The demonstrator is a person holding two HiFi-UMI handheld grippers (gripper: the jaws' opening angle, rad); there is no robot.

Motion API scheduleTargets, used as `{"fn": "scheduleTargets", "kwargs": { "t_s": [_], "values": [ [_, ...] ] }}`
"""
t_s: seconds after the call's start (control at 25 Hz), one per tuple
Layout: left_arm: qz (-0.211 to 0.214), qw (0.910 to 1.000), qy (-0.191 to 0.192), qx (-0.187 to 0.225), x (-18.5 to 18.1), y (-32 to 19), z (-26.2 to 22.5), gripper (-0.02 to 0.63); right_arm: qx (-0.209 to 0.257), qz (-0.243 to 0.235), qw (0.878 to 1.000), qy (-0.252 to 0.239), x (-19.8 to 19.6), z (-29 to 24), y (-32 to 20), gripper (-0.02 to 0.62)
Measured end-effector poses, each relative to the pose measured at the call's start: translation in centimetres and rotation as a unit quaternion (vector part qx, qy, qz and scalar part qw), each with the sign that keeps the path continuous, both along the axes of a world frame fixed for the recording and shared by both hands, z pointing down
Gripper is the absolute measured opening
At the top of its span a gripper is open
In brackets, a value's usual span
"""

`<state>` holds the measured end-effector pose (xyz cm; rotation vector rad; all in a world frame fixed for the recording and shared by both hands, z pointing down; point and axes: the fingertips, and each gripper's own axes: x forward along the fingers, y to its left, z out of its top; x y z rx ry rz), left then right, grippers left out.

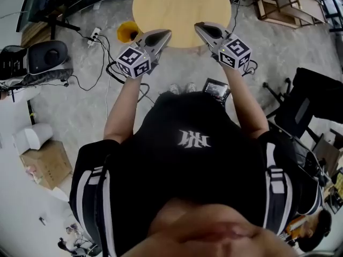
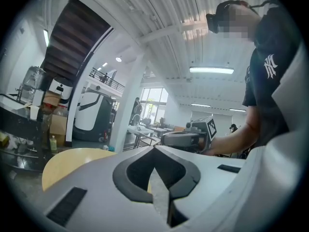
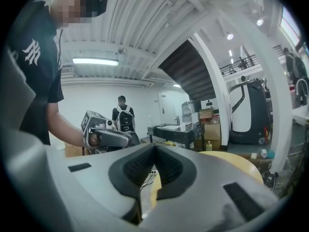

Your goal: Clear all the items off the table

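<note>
Concrete floor (image 1: 80, 103) all round, and the round wooden counter (image 1: 181, 1) sits dead ahead of me. My left gripper (image 1: 166, 33) has its jaws together, holding nothing, tip just over the near rim. Right gripper (image 1: 199, 27) is the same, jaws pressed together, tip over that rim, a gap between the two. The top is round, no long side. A yellow bin (image 1: 127, 32) stands on the floor at the counter's left edge, cables (image 1: 88, 82) beside it. Open floor runs right to a black chair (image 1: 308, 98).
</note>
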<state>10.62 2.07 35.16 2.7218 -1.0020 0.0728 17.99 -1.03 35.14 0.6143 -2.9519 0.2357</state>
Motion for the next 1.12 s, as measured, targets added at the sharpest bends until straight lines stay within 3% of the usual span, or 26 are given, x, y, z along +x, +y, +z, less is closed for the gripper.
{"fn": "scheduleTargets", "kwargs": {
  "t_s": [0.24,0.48,0.84,1.12],
  "values": [
    [-0.009,0.9999,0.008,0.009,-1.8,-0.5,-0.9,0.012,0.008,0.005,1.0,-0.006,-0.9,-1.0,-0.6,0.005],
    [0.0,0.9996,-0.018,0.023,-1.5,-0.8,-1.1,0.014,0.0,0.01,1.0,-0.008,-1.0,-0.6,-0.5,0.005],
    [0.008,0.9996,0.023,0.012,-1.5,0.2,-0.7,0.012,-0.011,0.016,1.0,-0.012,-1.0,-0.1,0.0,0.005],
    [0.005,0.9991,0.039,0.016,-3.6,1.4,-0.7,0.012,-0.01,0.006,0.999,-0.036,-2.8,-1.2,0.7,0.005]
  ]
}}
